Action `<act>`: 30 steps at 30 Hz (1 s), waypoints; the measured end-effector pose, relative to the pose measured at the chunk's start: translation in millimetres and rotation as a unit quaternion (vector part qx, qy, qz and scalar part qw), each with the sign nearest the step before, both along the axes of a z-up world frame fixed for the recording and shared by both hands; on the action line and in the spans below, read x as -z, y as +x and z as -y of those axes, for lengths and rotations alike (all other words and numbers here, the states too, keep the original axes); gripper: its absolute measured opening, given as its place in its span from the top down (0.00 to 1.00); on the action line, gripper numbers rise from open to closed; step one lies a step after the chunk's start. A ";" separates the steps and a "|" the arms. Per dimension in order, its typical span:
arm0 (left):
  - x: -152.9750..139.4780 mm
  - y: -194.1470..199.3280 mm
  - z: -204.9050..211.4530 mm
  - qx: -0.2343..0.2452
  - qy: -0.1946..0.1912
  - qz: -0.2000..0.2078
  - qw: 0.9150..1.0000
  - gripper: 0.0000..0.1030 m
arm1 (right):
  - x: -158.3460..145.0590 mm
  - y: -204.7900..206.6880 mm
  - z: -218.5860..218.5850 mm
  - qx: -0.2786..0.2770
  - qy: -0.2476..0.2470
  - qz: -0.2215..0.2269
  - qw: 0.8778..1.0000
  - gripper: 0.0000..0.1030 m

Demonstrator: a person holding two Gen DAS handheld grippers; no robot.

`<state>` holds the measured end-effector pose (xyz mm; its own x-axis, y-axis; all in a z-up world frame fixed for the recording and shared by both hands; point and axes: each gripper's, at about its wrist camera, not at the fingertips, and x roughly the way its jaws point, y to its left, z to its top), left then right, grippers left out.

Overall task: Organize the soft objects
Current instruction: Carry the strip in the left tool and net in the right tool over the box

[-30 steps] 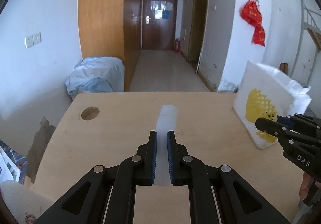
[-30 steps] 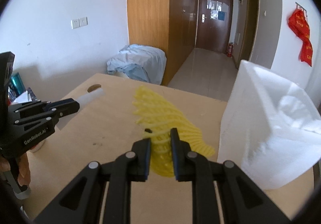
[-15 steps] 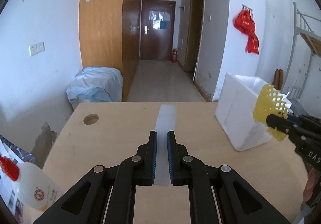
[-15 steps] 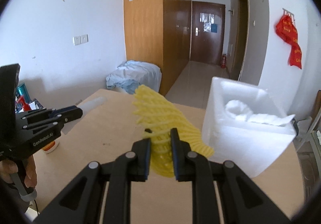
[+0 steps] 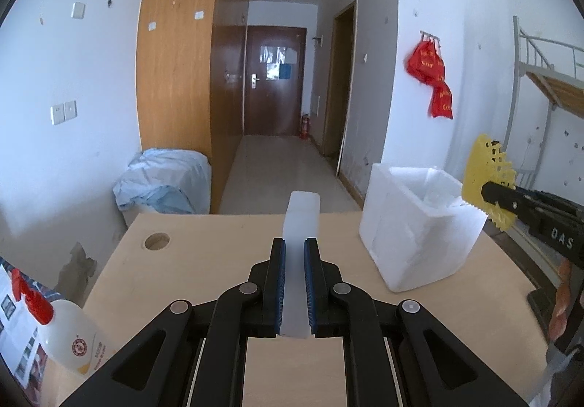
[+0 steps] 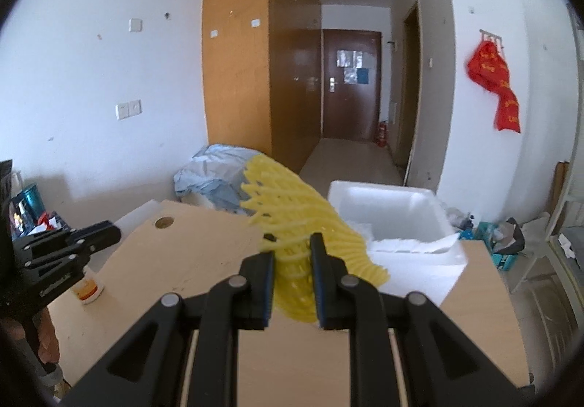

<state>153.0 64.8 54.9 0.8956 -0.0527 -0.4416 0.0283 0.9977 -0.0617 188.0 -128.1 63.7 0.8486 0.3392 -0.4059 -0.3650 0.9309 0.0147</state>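
My left gripper (image 5: 295, 288) is shut on a long white foam strip (image 5: 302, 217) that sticks out forward above the wooden table (image 5: 204, 261). My right gripper (image 6: 292, 283) is shut on a yellow foam net sleeve (image 6: 292, 217), held in the air just left of and near the open top of the white foam box (image 6: 394, 202). White soft padding lies inside the box. In the left wrist view the box (image 5: 412, 232) stands at the table's right, with the right gripper (image 5: 492, 193) and the yellow net (image 5: 485, 166) above its right rim.
A white bottle with a red cap (image 5: 69, 341) lies at the table's left edge. A round cable hole (image 5: 157, 241) is at the far left of the table. A covered bundle (image 5: 164, 181) sits on the floor behind it, with a metal bunk bed (image 5: 547, 78) to the right.
Both grippers have risen above the table. The right gripper has carried the yellow net up from the box's side to its open top. The strip stays gripped.
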 end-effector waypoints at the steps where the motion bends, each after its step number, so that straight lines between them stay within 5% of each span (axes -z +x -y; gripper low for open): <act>1: -0.9 -0.1 0.8 0.002 0.000 0.002 1.000 0.90 | -1.3 1.4 3.2 0.004 0.001 0.002 1.000 0.79; 12: -5.3 11.4 15.1 0.023 -0.005 0.010 1.000 0.90 | -0.9 25.3 19.9 0.047 0.002 0.004 0.999 0.79; 30: -7.8 30.8 20.4 0.038 -0.015 0.013 0.999 0.90 | 38.2 87.7 30.3 0.081 0.004 -0.055 0.995 0.79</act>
